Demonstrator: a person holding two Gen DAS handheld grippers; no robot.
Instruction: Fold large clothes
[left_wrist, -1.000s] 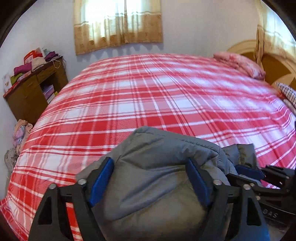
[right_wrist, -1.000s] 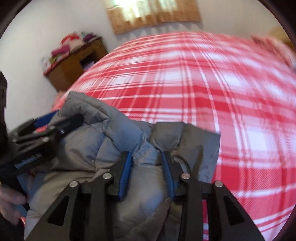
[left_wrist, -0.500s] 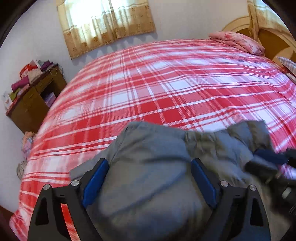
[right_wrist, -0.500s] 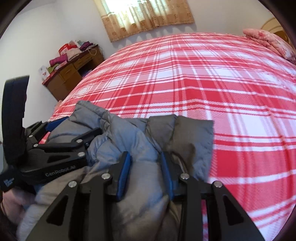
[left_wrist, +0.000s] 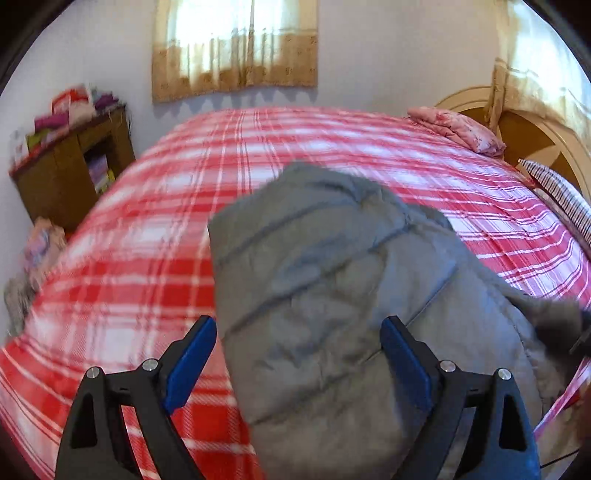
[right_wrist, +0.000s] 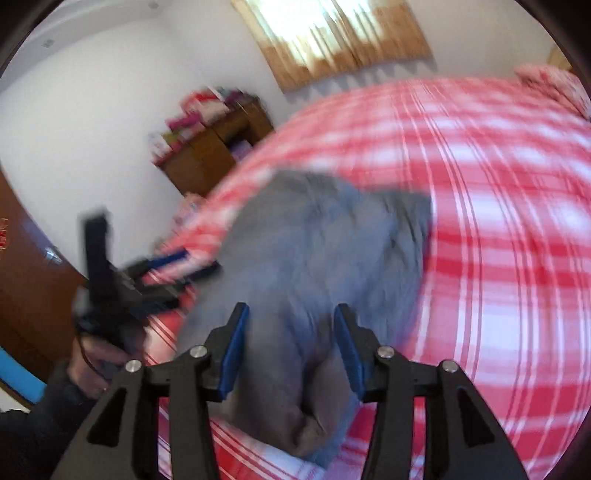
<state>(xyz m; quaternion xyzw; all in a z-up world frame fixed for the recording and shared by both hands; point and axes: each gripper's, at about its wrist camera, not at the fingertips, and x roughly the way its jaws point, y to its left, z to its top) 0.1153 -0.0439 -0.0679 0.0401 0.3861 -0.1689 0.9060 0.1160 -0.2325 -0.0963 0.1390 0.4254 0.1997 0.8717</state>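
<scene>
The grey quilted jacket (left_wrist: 332, 295) lay bundled in a thick fold on the red plaid bed (left_wrist: 129, 258), near its front edge, stitch lines running across the padding. The left gripper (left_wrist: 299, 360) stood spread wide, its blue pads (left_wrist: 190, 360) clear of the jacket on the left side, gripping nothing. The right gripper (right_wrist: 291, 354) was parted too, the jacket's near end between its fingers; whether they touched it was lost in blur. The jacket's right edge ran out of the left view.
</scene>
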